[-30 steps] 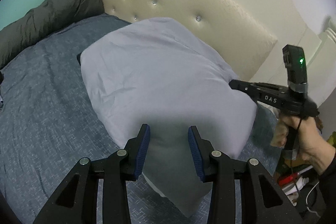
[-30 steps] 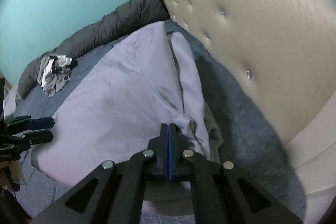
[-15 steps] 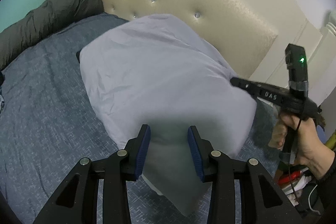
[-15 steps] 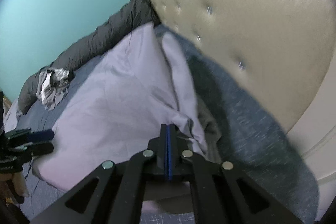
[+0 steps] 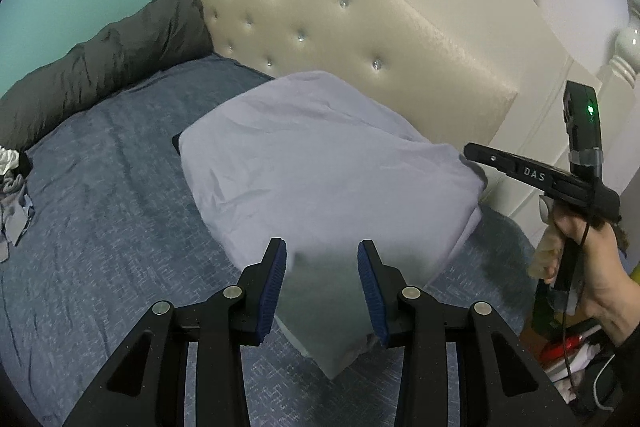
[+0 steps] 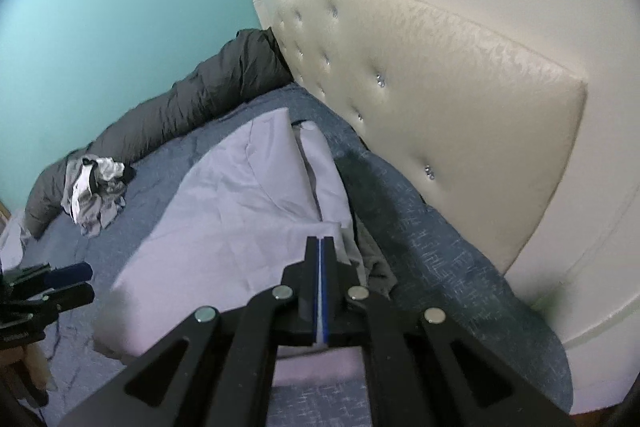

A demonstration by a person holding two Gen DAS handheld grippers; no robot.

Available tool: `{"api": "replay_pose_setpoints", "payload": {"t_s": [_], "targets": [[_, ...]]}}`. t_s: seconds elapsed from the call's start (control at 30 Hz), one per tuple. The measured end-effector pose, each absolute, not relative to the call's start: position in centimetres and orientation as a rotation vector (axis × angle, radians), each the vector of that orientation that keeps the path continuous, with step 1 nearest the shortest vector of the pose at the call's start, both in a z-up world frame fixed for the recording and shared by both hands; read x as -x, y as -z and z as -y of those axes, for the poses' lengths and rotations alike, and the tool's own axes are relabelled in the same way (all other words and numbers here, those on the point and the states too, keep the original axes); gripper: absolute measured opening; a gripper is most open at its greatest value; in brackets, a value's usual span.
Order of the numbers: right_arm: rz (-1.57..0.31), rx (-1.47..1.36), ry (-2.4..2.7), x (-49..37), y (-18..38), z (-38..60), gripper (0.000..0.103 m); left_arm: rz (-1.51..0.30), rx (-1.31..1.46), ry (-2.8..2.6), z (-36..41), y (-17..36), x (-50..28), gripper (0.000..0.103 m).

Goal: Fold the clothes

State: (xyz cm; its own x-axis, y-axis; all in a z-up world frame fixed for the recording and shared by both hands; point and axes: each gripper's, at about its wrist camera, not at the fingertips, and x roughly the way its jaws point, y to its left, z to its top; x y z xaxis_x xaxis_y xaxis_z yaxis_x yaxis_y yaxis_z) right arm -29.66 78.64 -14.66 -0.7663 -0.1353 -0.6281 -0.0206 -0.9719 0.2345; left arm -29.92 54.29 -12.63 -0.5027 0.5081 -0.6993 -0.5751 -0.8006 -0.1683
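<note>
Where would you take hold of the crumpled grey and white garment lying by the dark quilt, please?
Pinch the raised top bunch of the crumpled grey and white garment from above, with the fingers straddling a fold. It lies heaped with no flat edge showing, and the dark quilt probably blocks an approach from the far side.
</note>
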Motion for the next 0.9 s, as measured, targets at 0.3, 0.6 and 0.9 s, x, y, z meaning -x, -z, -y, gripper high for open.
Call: {"api": "replay_pose_setpoints", "payload": {"t_s": [0.3, 0.6, 0.9], "targets": [[0.3, -1.006, 2.875, 27.3, 11.8, -76.7, 0.0, -0.094, 0.998, -2.288, -53.8, 10.4, 27.9, 0.041], [0.333, -1.013, 2.894, 24.6, 10.0, -75.8, 0.001, -0.08, 0.962, -2.296, -53.1, 7.9, 25.4, 0.044], [0.337, -1.011, 2.933, 21.0, 8.1, -74.5, 0.003, -0.072, 0.927, -2.308, -52.2, 5.8, 22.7, 0.05]]}}
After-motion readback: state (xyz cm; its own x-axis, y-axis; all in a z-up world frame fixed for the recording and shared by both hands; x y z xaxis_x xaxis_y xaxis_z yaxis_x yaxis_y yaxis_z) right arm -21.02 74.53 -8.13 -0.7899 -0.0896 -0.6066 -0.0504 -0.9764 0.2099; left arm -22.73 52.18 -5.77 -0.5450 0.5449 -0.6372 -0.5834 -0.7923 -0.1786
